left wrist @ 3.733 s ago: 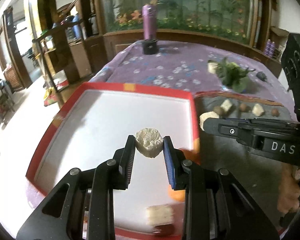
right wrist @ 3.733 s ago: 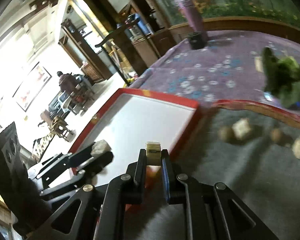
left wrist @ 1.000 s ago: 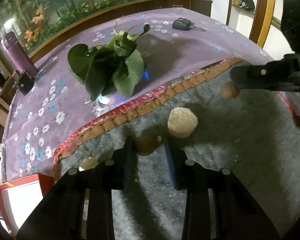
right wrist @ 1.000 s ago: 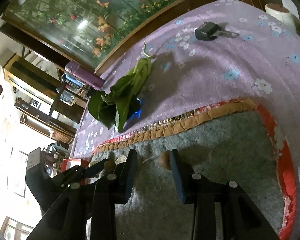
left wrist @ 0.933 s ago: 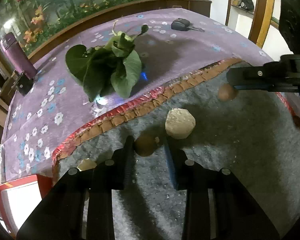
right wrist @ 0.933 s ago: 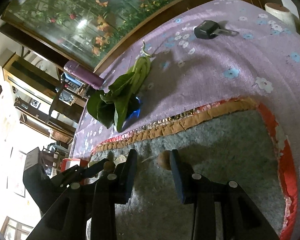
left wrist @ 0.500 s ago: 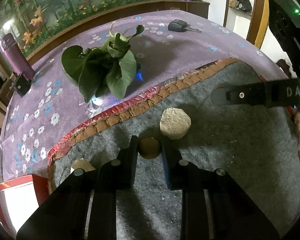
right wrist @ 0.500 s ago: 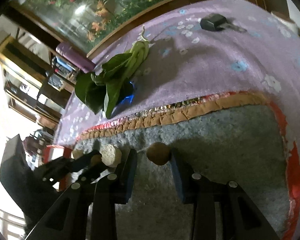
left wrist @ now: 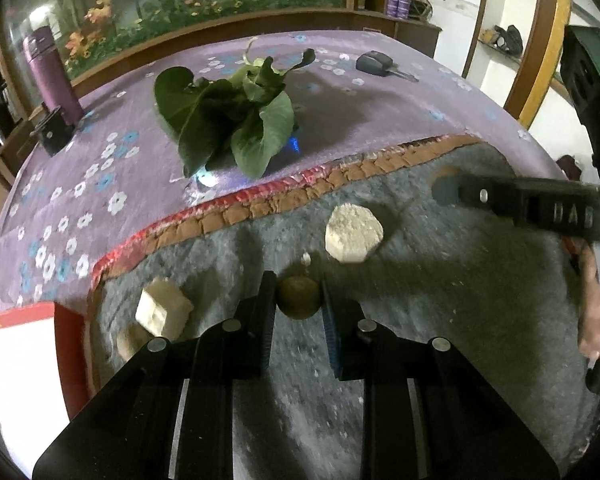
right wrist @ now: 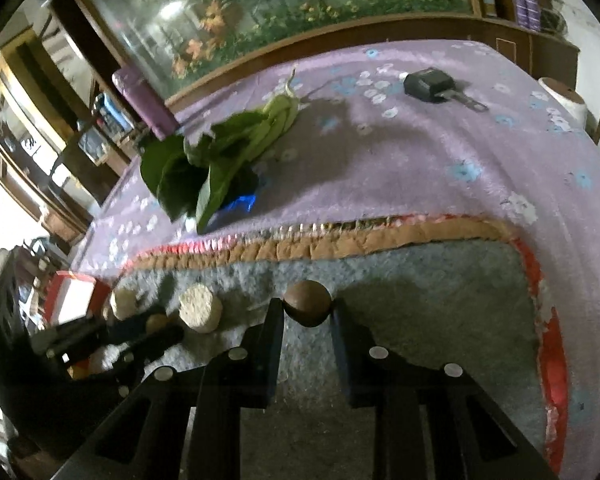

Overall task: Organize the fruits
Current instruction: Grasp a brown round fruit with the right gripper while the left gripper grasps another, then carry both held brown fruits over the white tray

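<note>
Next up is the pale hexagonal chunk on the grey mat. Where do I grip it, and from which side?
Come from above and close across two opposite flat sides of the pale hexagonal chunk. It lies flat on the grey mat with open mat around it; parallel faces suit the pads better than its corners.

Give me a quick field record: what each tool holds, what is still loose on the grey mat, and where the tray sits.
left tool: shut on a small brown round fruit
right tool: jaws just closing on another brown round fruit
loose on grey mat: pale round chunk, pale cube
tray: red-rimmed, white inside, off the mat's left end
tablecloth extras: leafy greens, car key
</note>
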The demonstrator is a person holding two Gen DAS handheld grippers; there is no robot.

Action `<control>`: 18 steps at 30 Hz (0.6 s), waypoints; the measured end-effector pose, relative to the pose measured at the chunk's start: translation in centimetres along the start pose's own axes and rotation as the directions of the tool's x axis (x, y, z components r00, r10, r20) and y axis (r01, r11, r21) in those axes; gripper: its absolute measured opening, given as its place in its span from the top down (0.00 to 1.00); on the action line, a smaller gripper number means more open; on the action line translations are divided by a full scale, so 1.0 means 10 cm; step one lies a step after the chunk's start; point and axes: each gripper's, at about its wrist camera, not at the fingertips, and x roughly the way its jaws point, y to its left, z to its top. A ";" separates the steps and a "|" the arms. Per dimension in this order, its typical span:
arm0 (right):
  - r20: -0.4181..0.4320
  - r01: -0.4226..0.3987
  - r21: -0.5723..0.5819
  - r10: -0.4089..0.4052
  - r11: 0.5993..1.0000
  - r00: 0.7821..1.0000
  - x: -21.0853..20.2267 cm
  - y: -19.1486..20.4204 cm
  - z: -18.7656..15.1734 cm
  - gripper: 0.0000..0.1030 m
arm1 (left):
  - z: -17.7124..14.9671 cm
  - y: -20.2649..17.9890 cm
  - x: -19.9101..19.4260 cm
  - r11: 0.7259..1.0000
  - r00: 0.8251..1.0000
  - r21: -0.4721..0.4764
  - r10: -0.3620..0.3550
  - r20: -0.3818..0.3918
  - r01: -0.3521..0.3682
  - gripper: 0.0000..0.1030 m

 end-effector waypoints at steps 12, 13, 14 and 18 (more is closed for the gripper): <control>0.045 -0.068 0.021 0.067 0.997 0.997 -0.11 0.03 0.01 0.78 | -0.39 -0.06 -0.33 0.997 1.000 -0.077 0.008 0.014 -0.007 0.80; 0.047 -0.075 0.017 0.074 0.997 0.996 -0.11 0.05 0.01 0.78 | -0.42 -0.07 -0.37 0.997 1.000 -0.081 0.014 0.020 -0.012 0.80; 0.048 -0.079 0.012 0.078 0.997 0.996 -0.10 0.06 0.00 0.78 | -0.47 -0.07 -0.43 0.996 0.999 -0.088 0.018 0.032 -0.016 0.80; 0.031 -0.120 -0.003 0.120 0.993 0.992 -0.08 0.16 -0.04 0.78 | -0.59 -0.06 -0.61 0.992 0.998 -0.123 0.018 0.055 -0.011 0.80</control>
